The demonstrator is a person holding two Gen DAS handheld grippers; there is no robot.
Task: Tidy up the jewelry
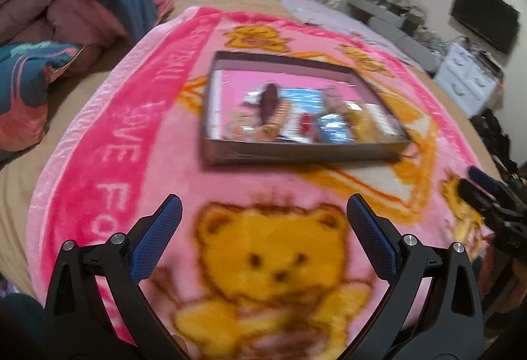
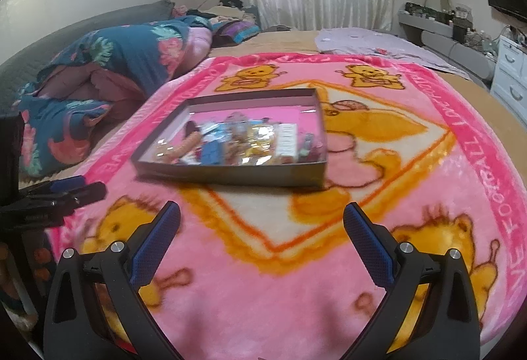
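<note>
A shallow dark box (image 1: 296, 152) with a pink inside sits on a pink bear blanket (image 1: 138, 142). It holds a heap of small jewelry packets (image 1: 306, 119), blurred in the left wrist view. The box (image 2: 230, 173) and packets (image 2: 250, 142) also show in the right wrist view. My left gripper (image 1: 263, 208) is open and empty above the blanket, short of the box. My right gripper (image 2: 262, 211) is open and empty, also short of the box. The right gripper shows at the left view's right edge (image 1: 487, 195); the left gripper shows at the right view's left edge (image 2: 66, 192).
The blanket (image 2: 329, 261) lies on a tan bed. A folded floral quilt (image 1: 66, 14) lies at the left, also in the right wrist view (image 2: 108, 70). A lilac cloth (image 2: 378, 43) lies at the far side. White drawers (image 1: 467, 76) and a dark screen (image 1: 484, 14) stand at the right.
</note>
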